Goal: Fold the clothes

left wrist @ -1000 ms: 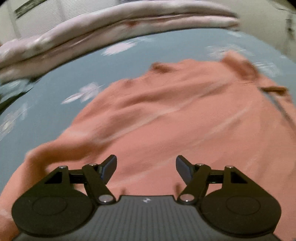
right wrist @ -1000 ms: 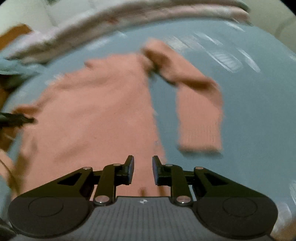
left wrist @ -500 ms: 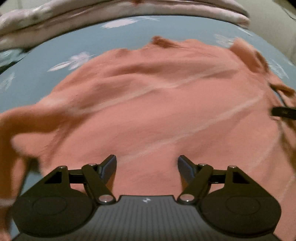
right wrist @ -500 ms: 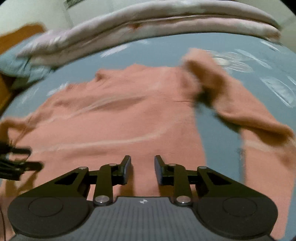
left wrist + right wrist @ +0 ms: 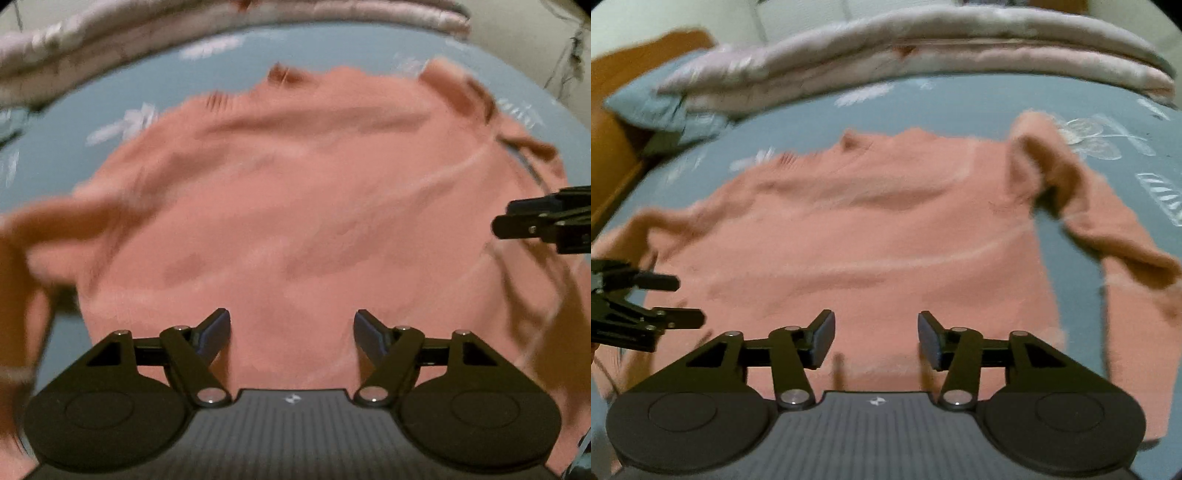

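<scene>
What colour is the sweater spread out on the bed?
The sweater is a plain salmon pink, seen best in the right wrist view.

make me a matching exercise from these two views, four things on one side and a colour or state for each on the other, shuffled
Things:
1. sweater
2. bedsheet
3. folded blanket
4. right gripper

Colour or state:
A. pale pinkish grey, stacked along the far edge of the bed
B. open, nothing between its fingers
C. salmon pink, spread out flat
D. grey-blue with white prints

Pairs: 1-C, 2-D, 3-A, 4-B
</scene>
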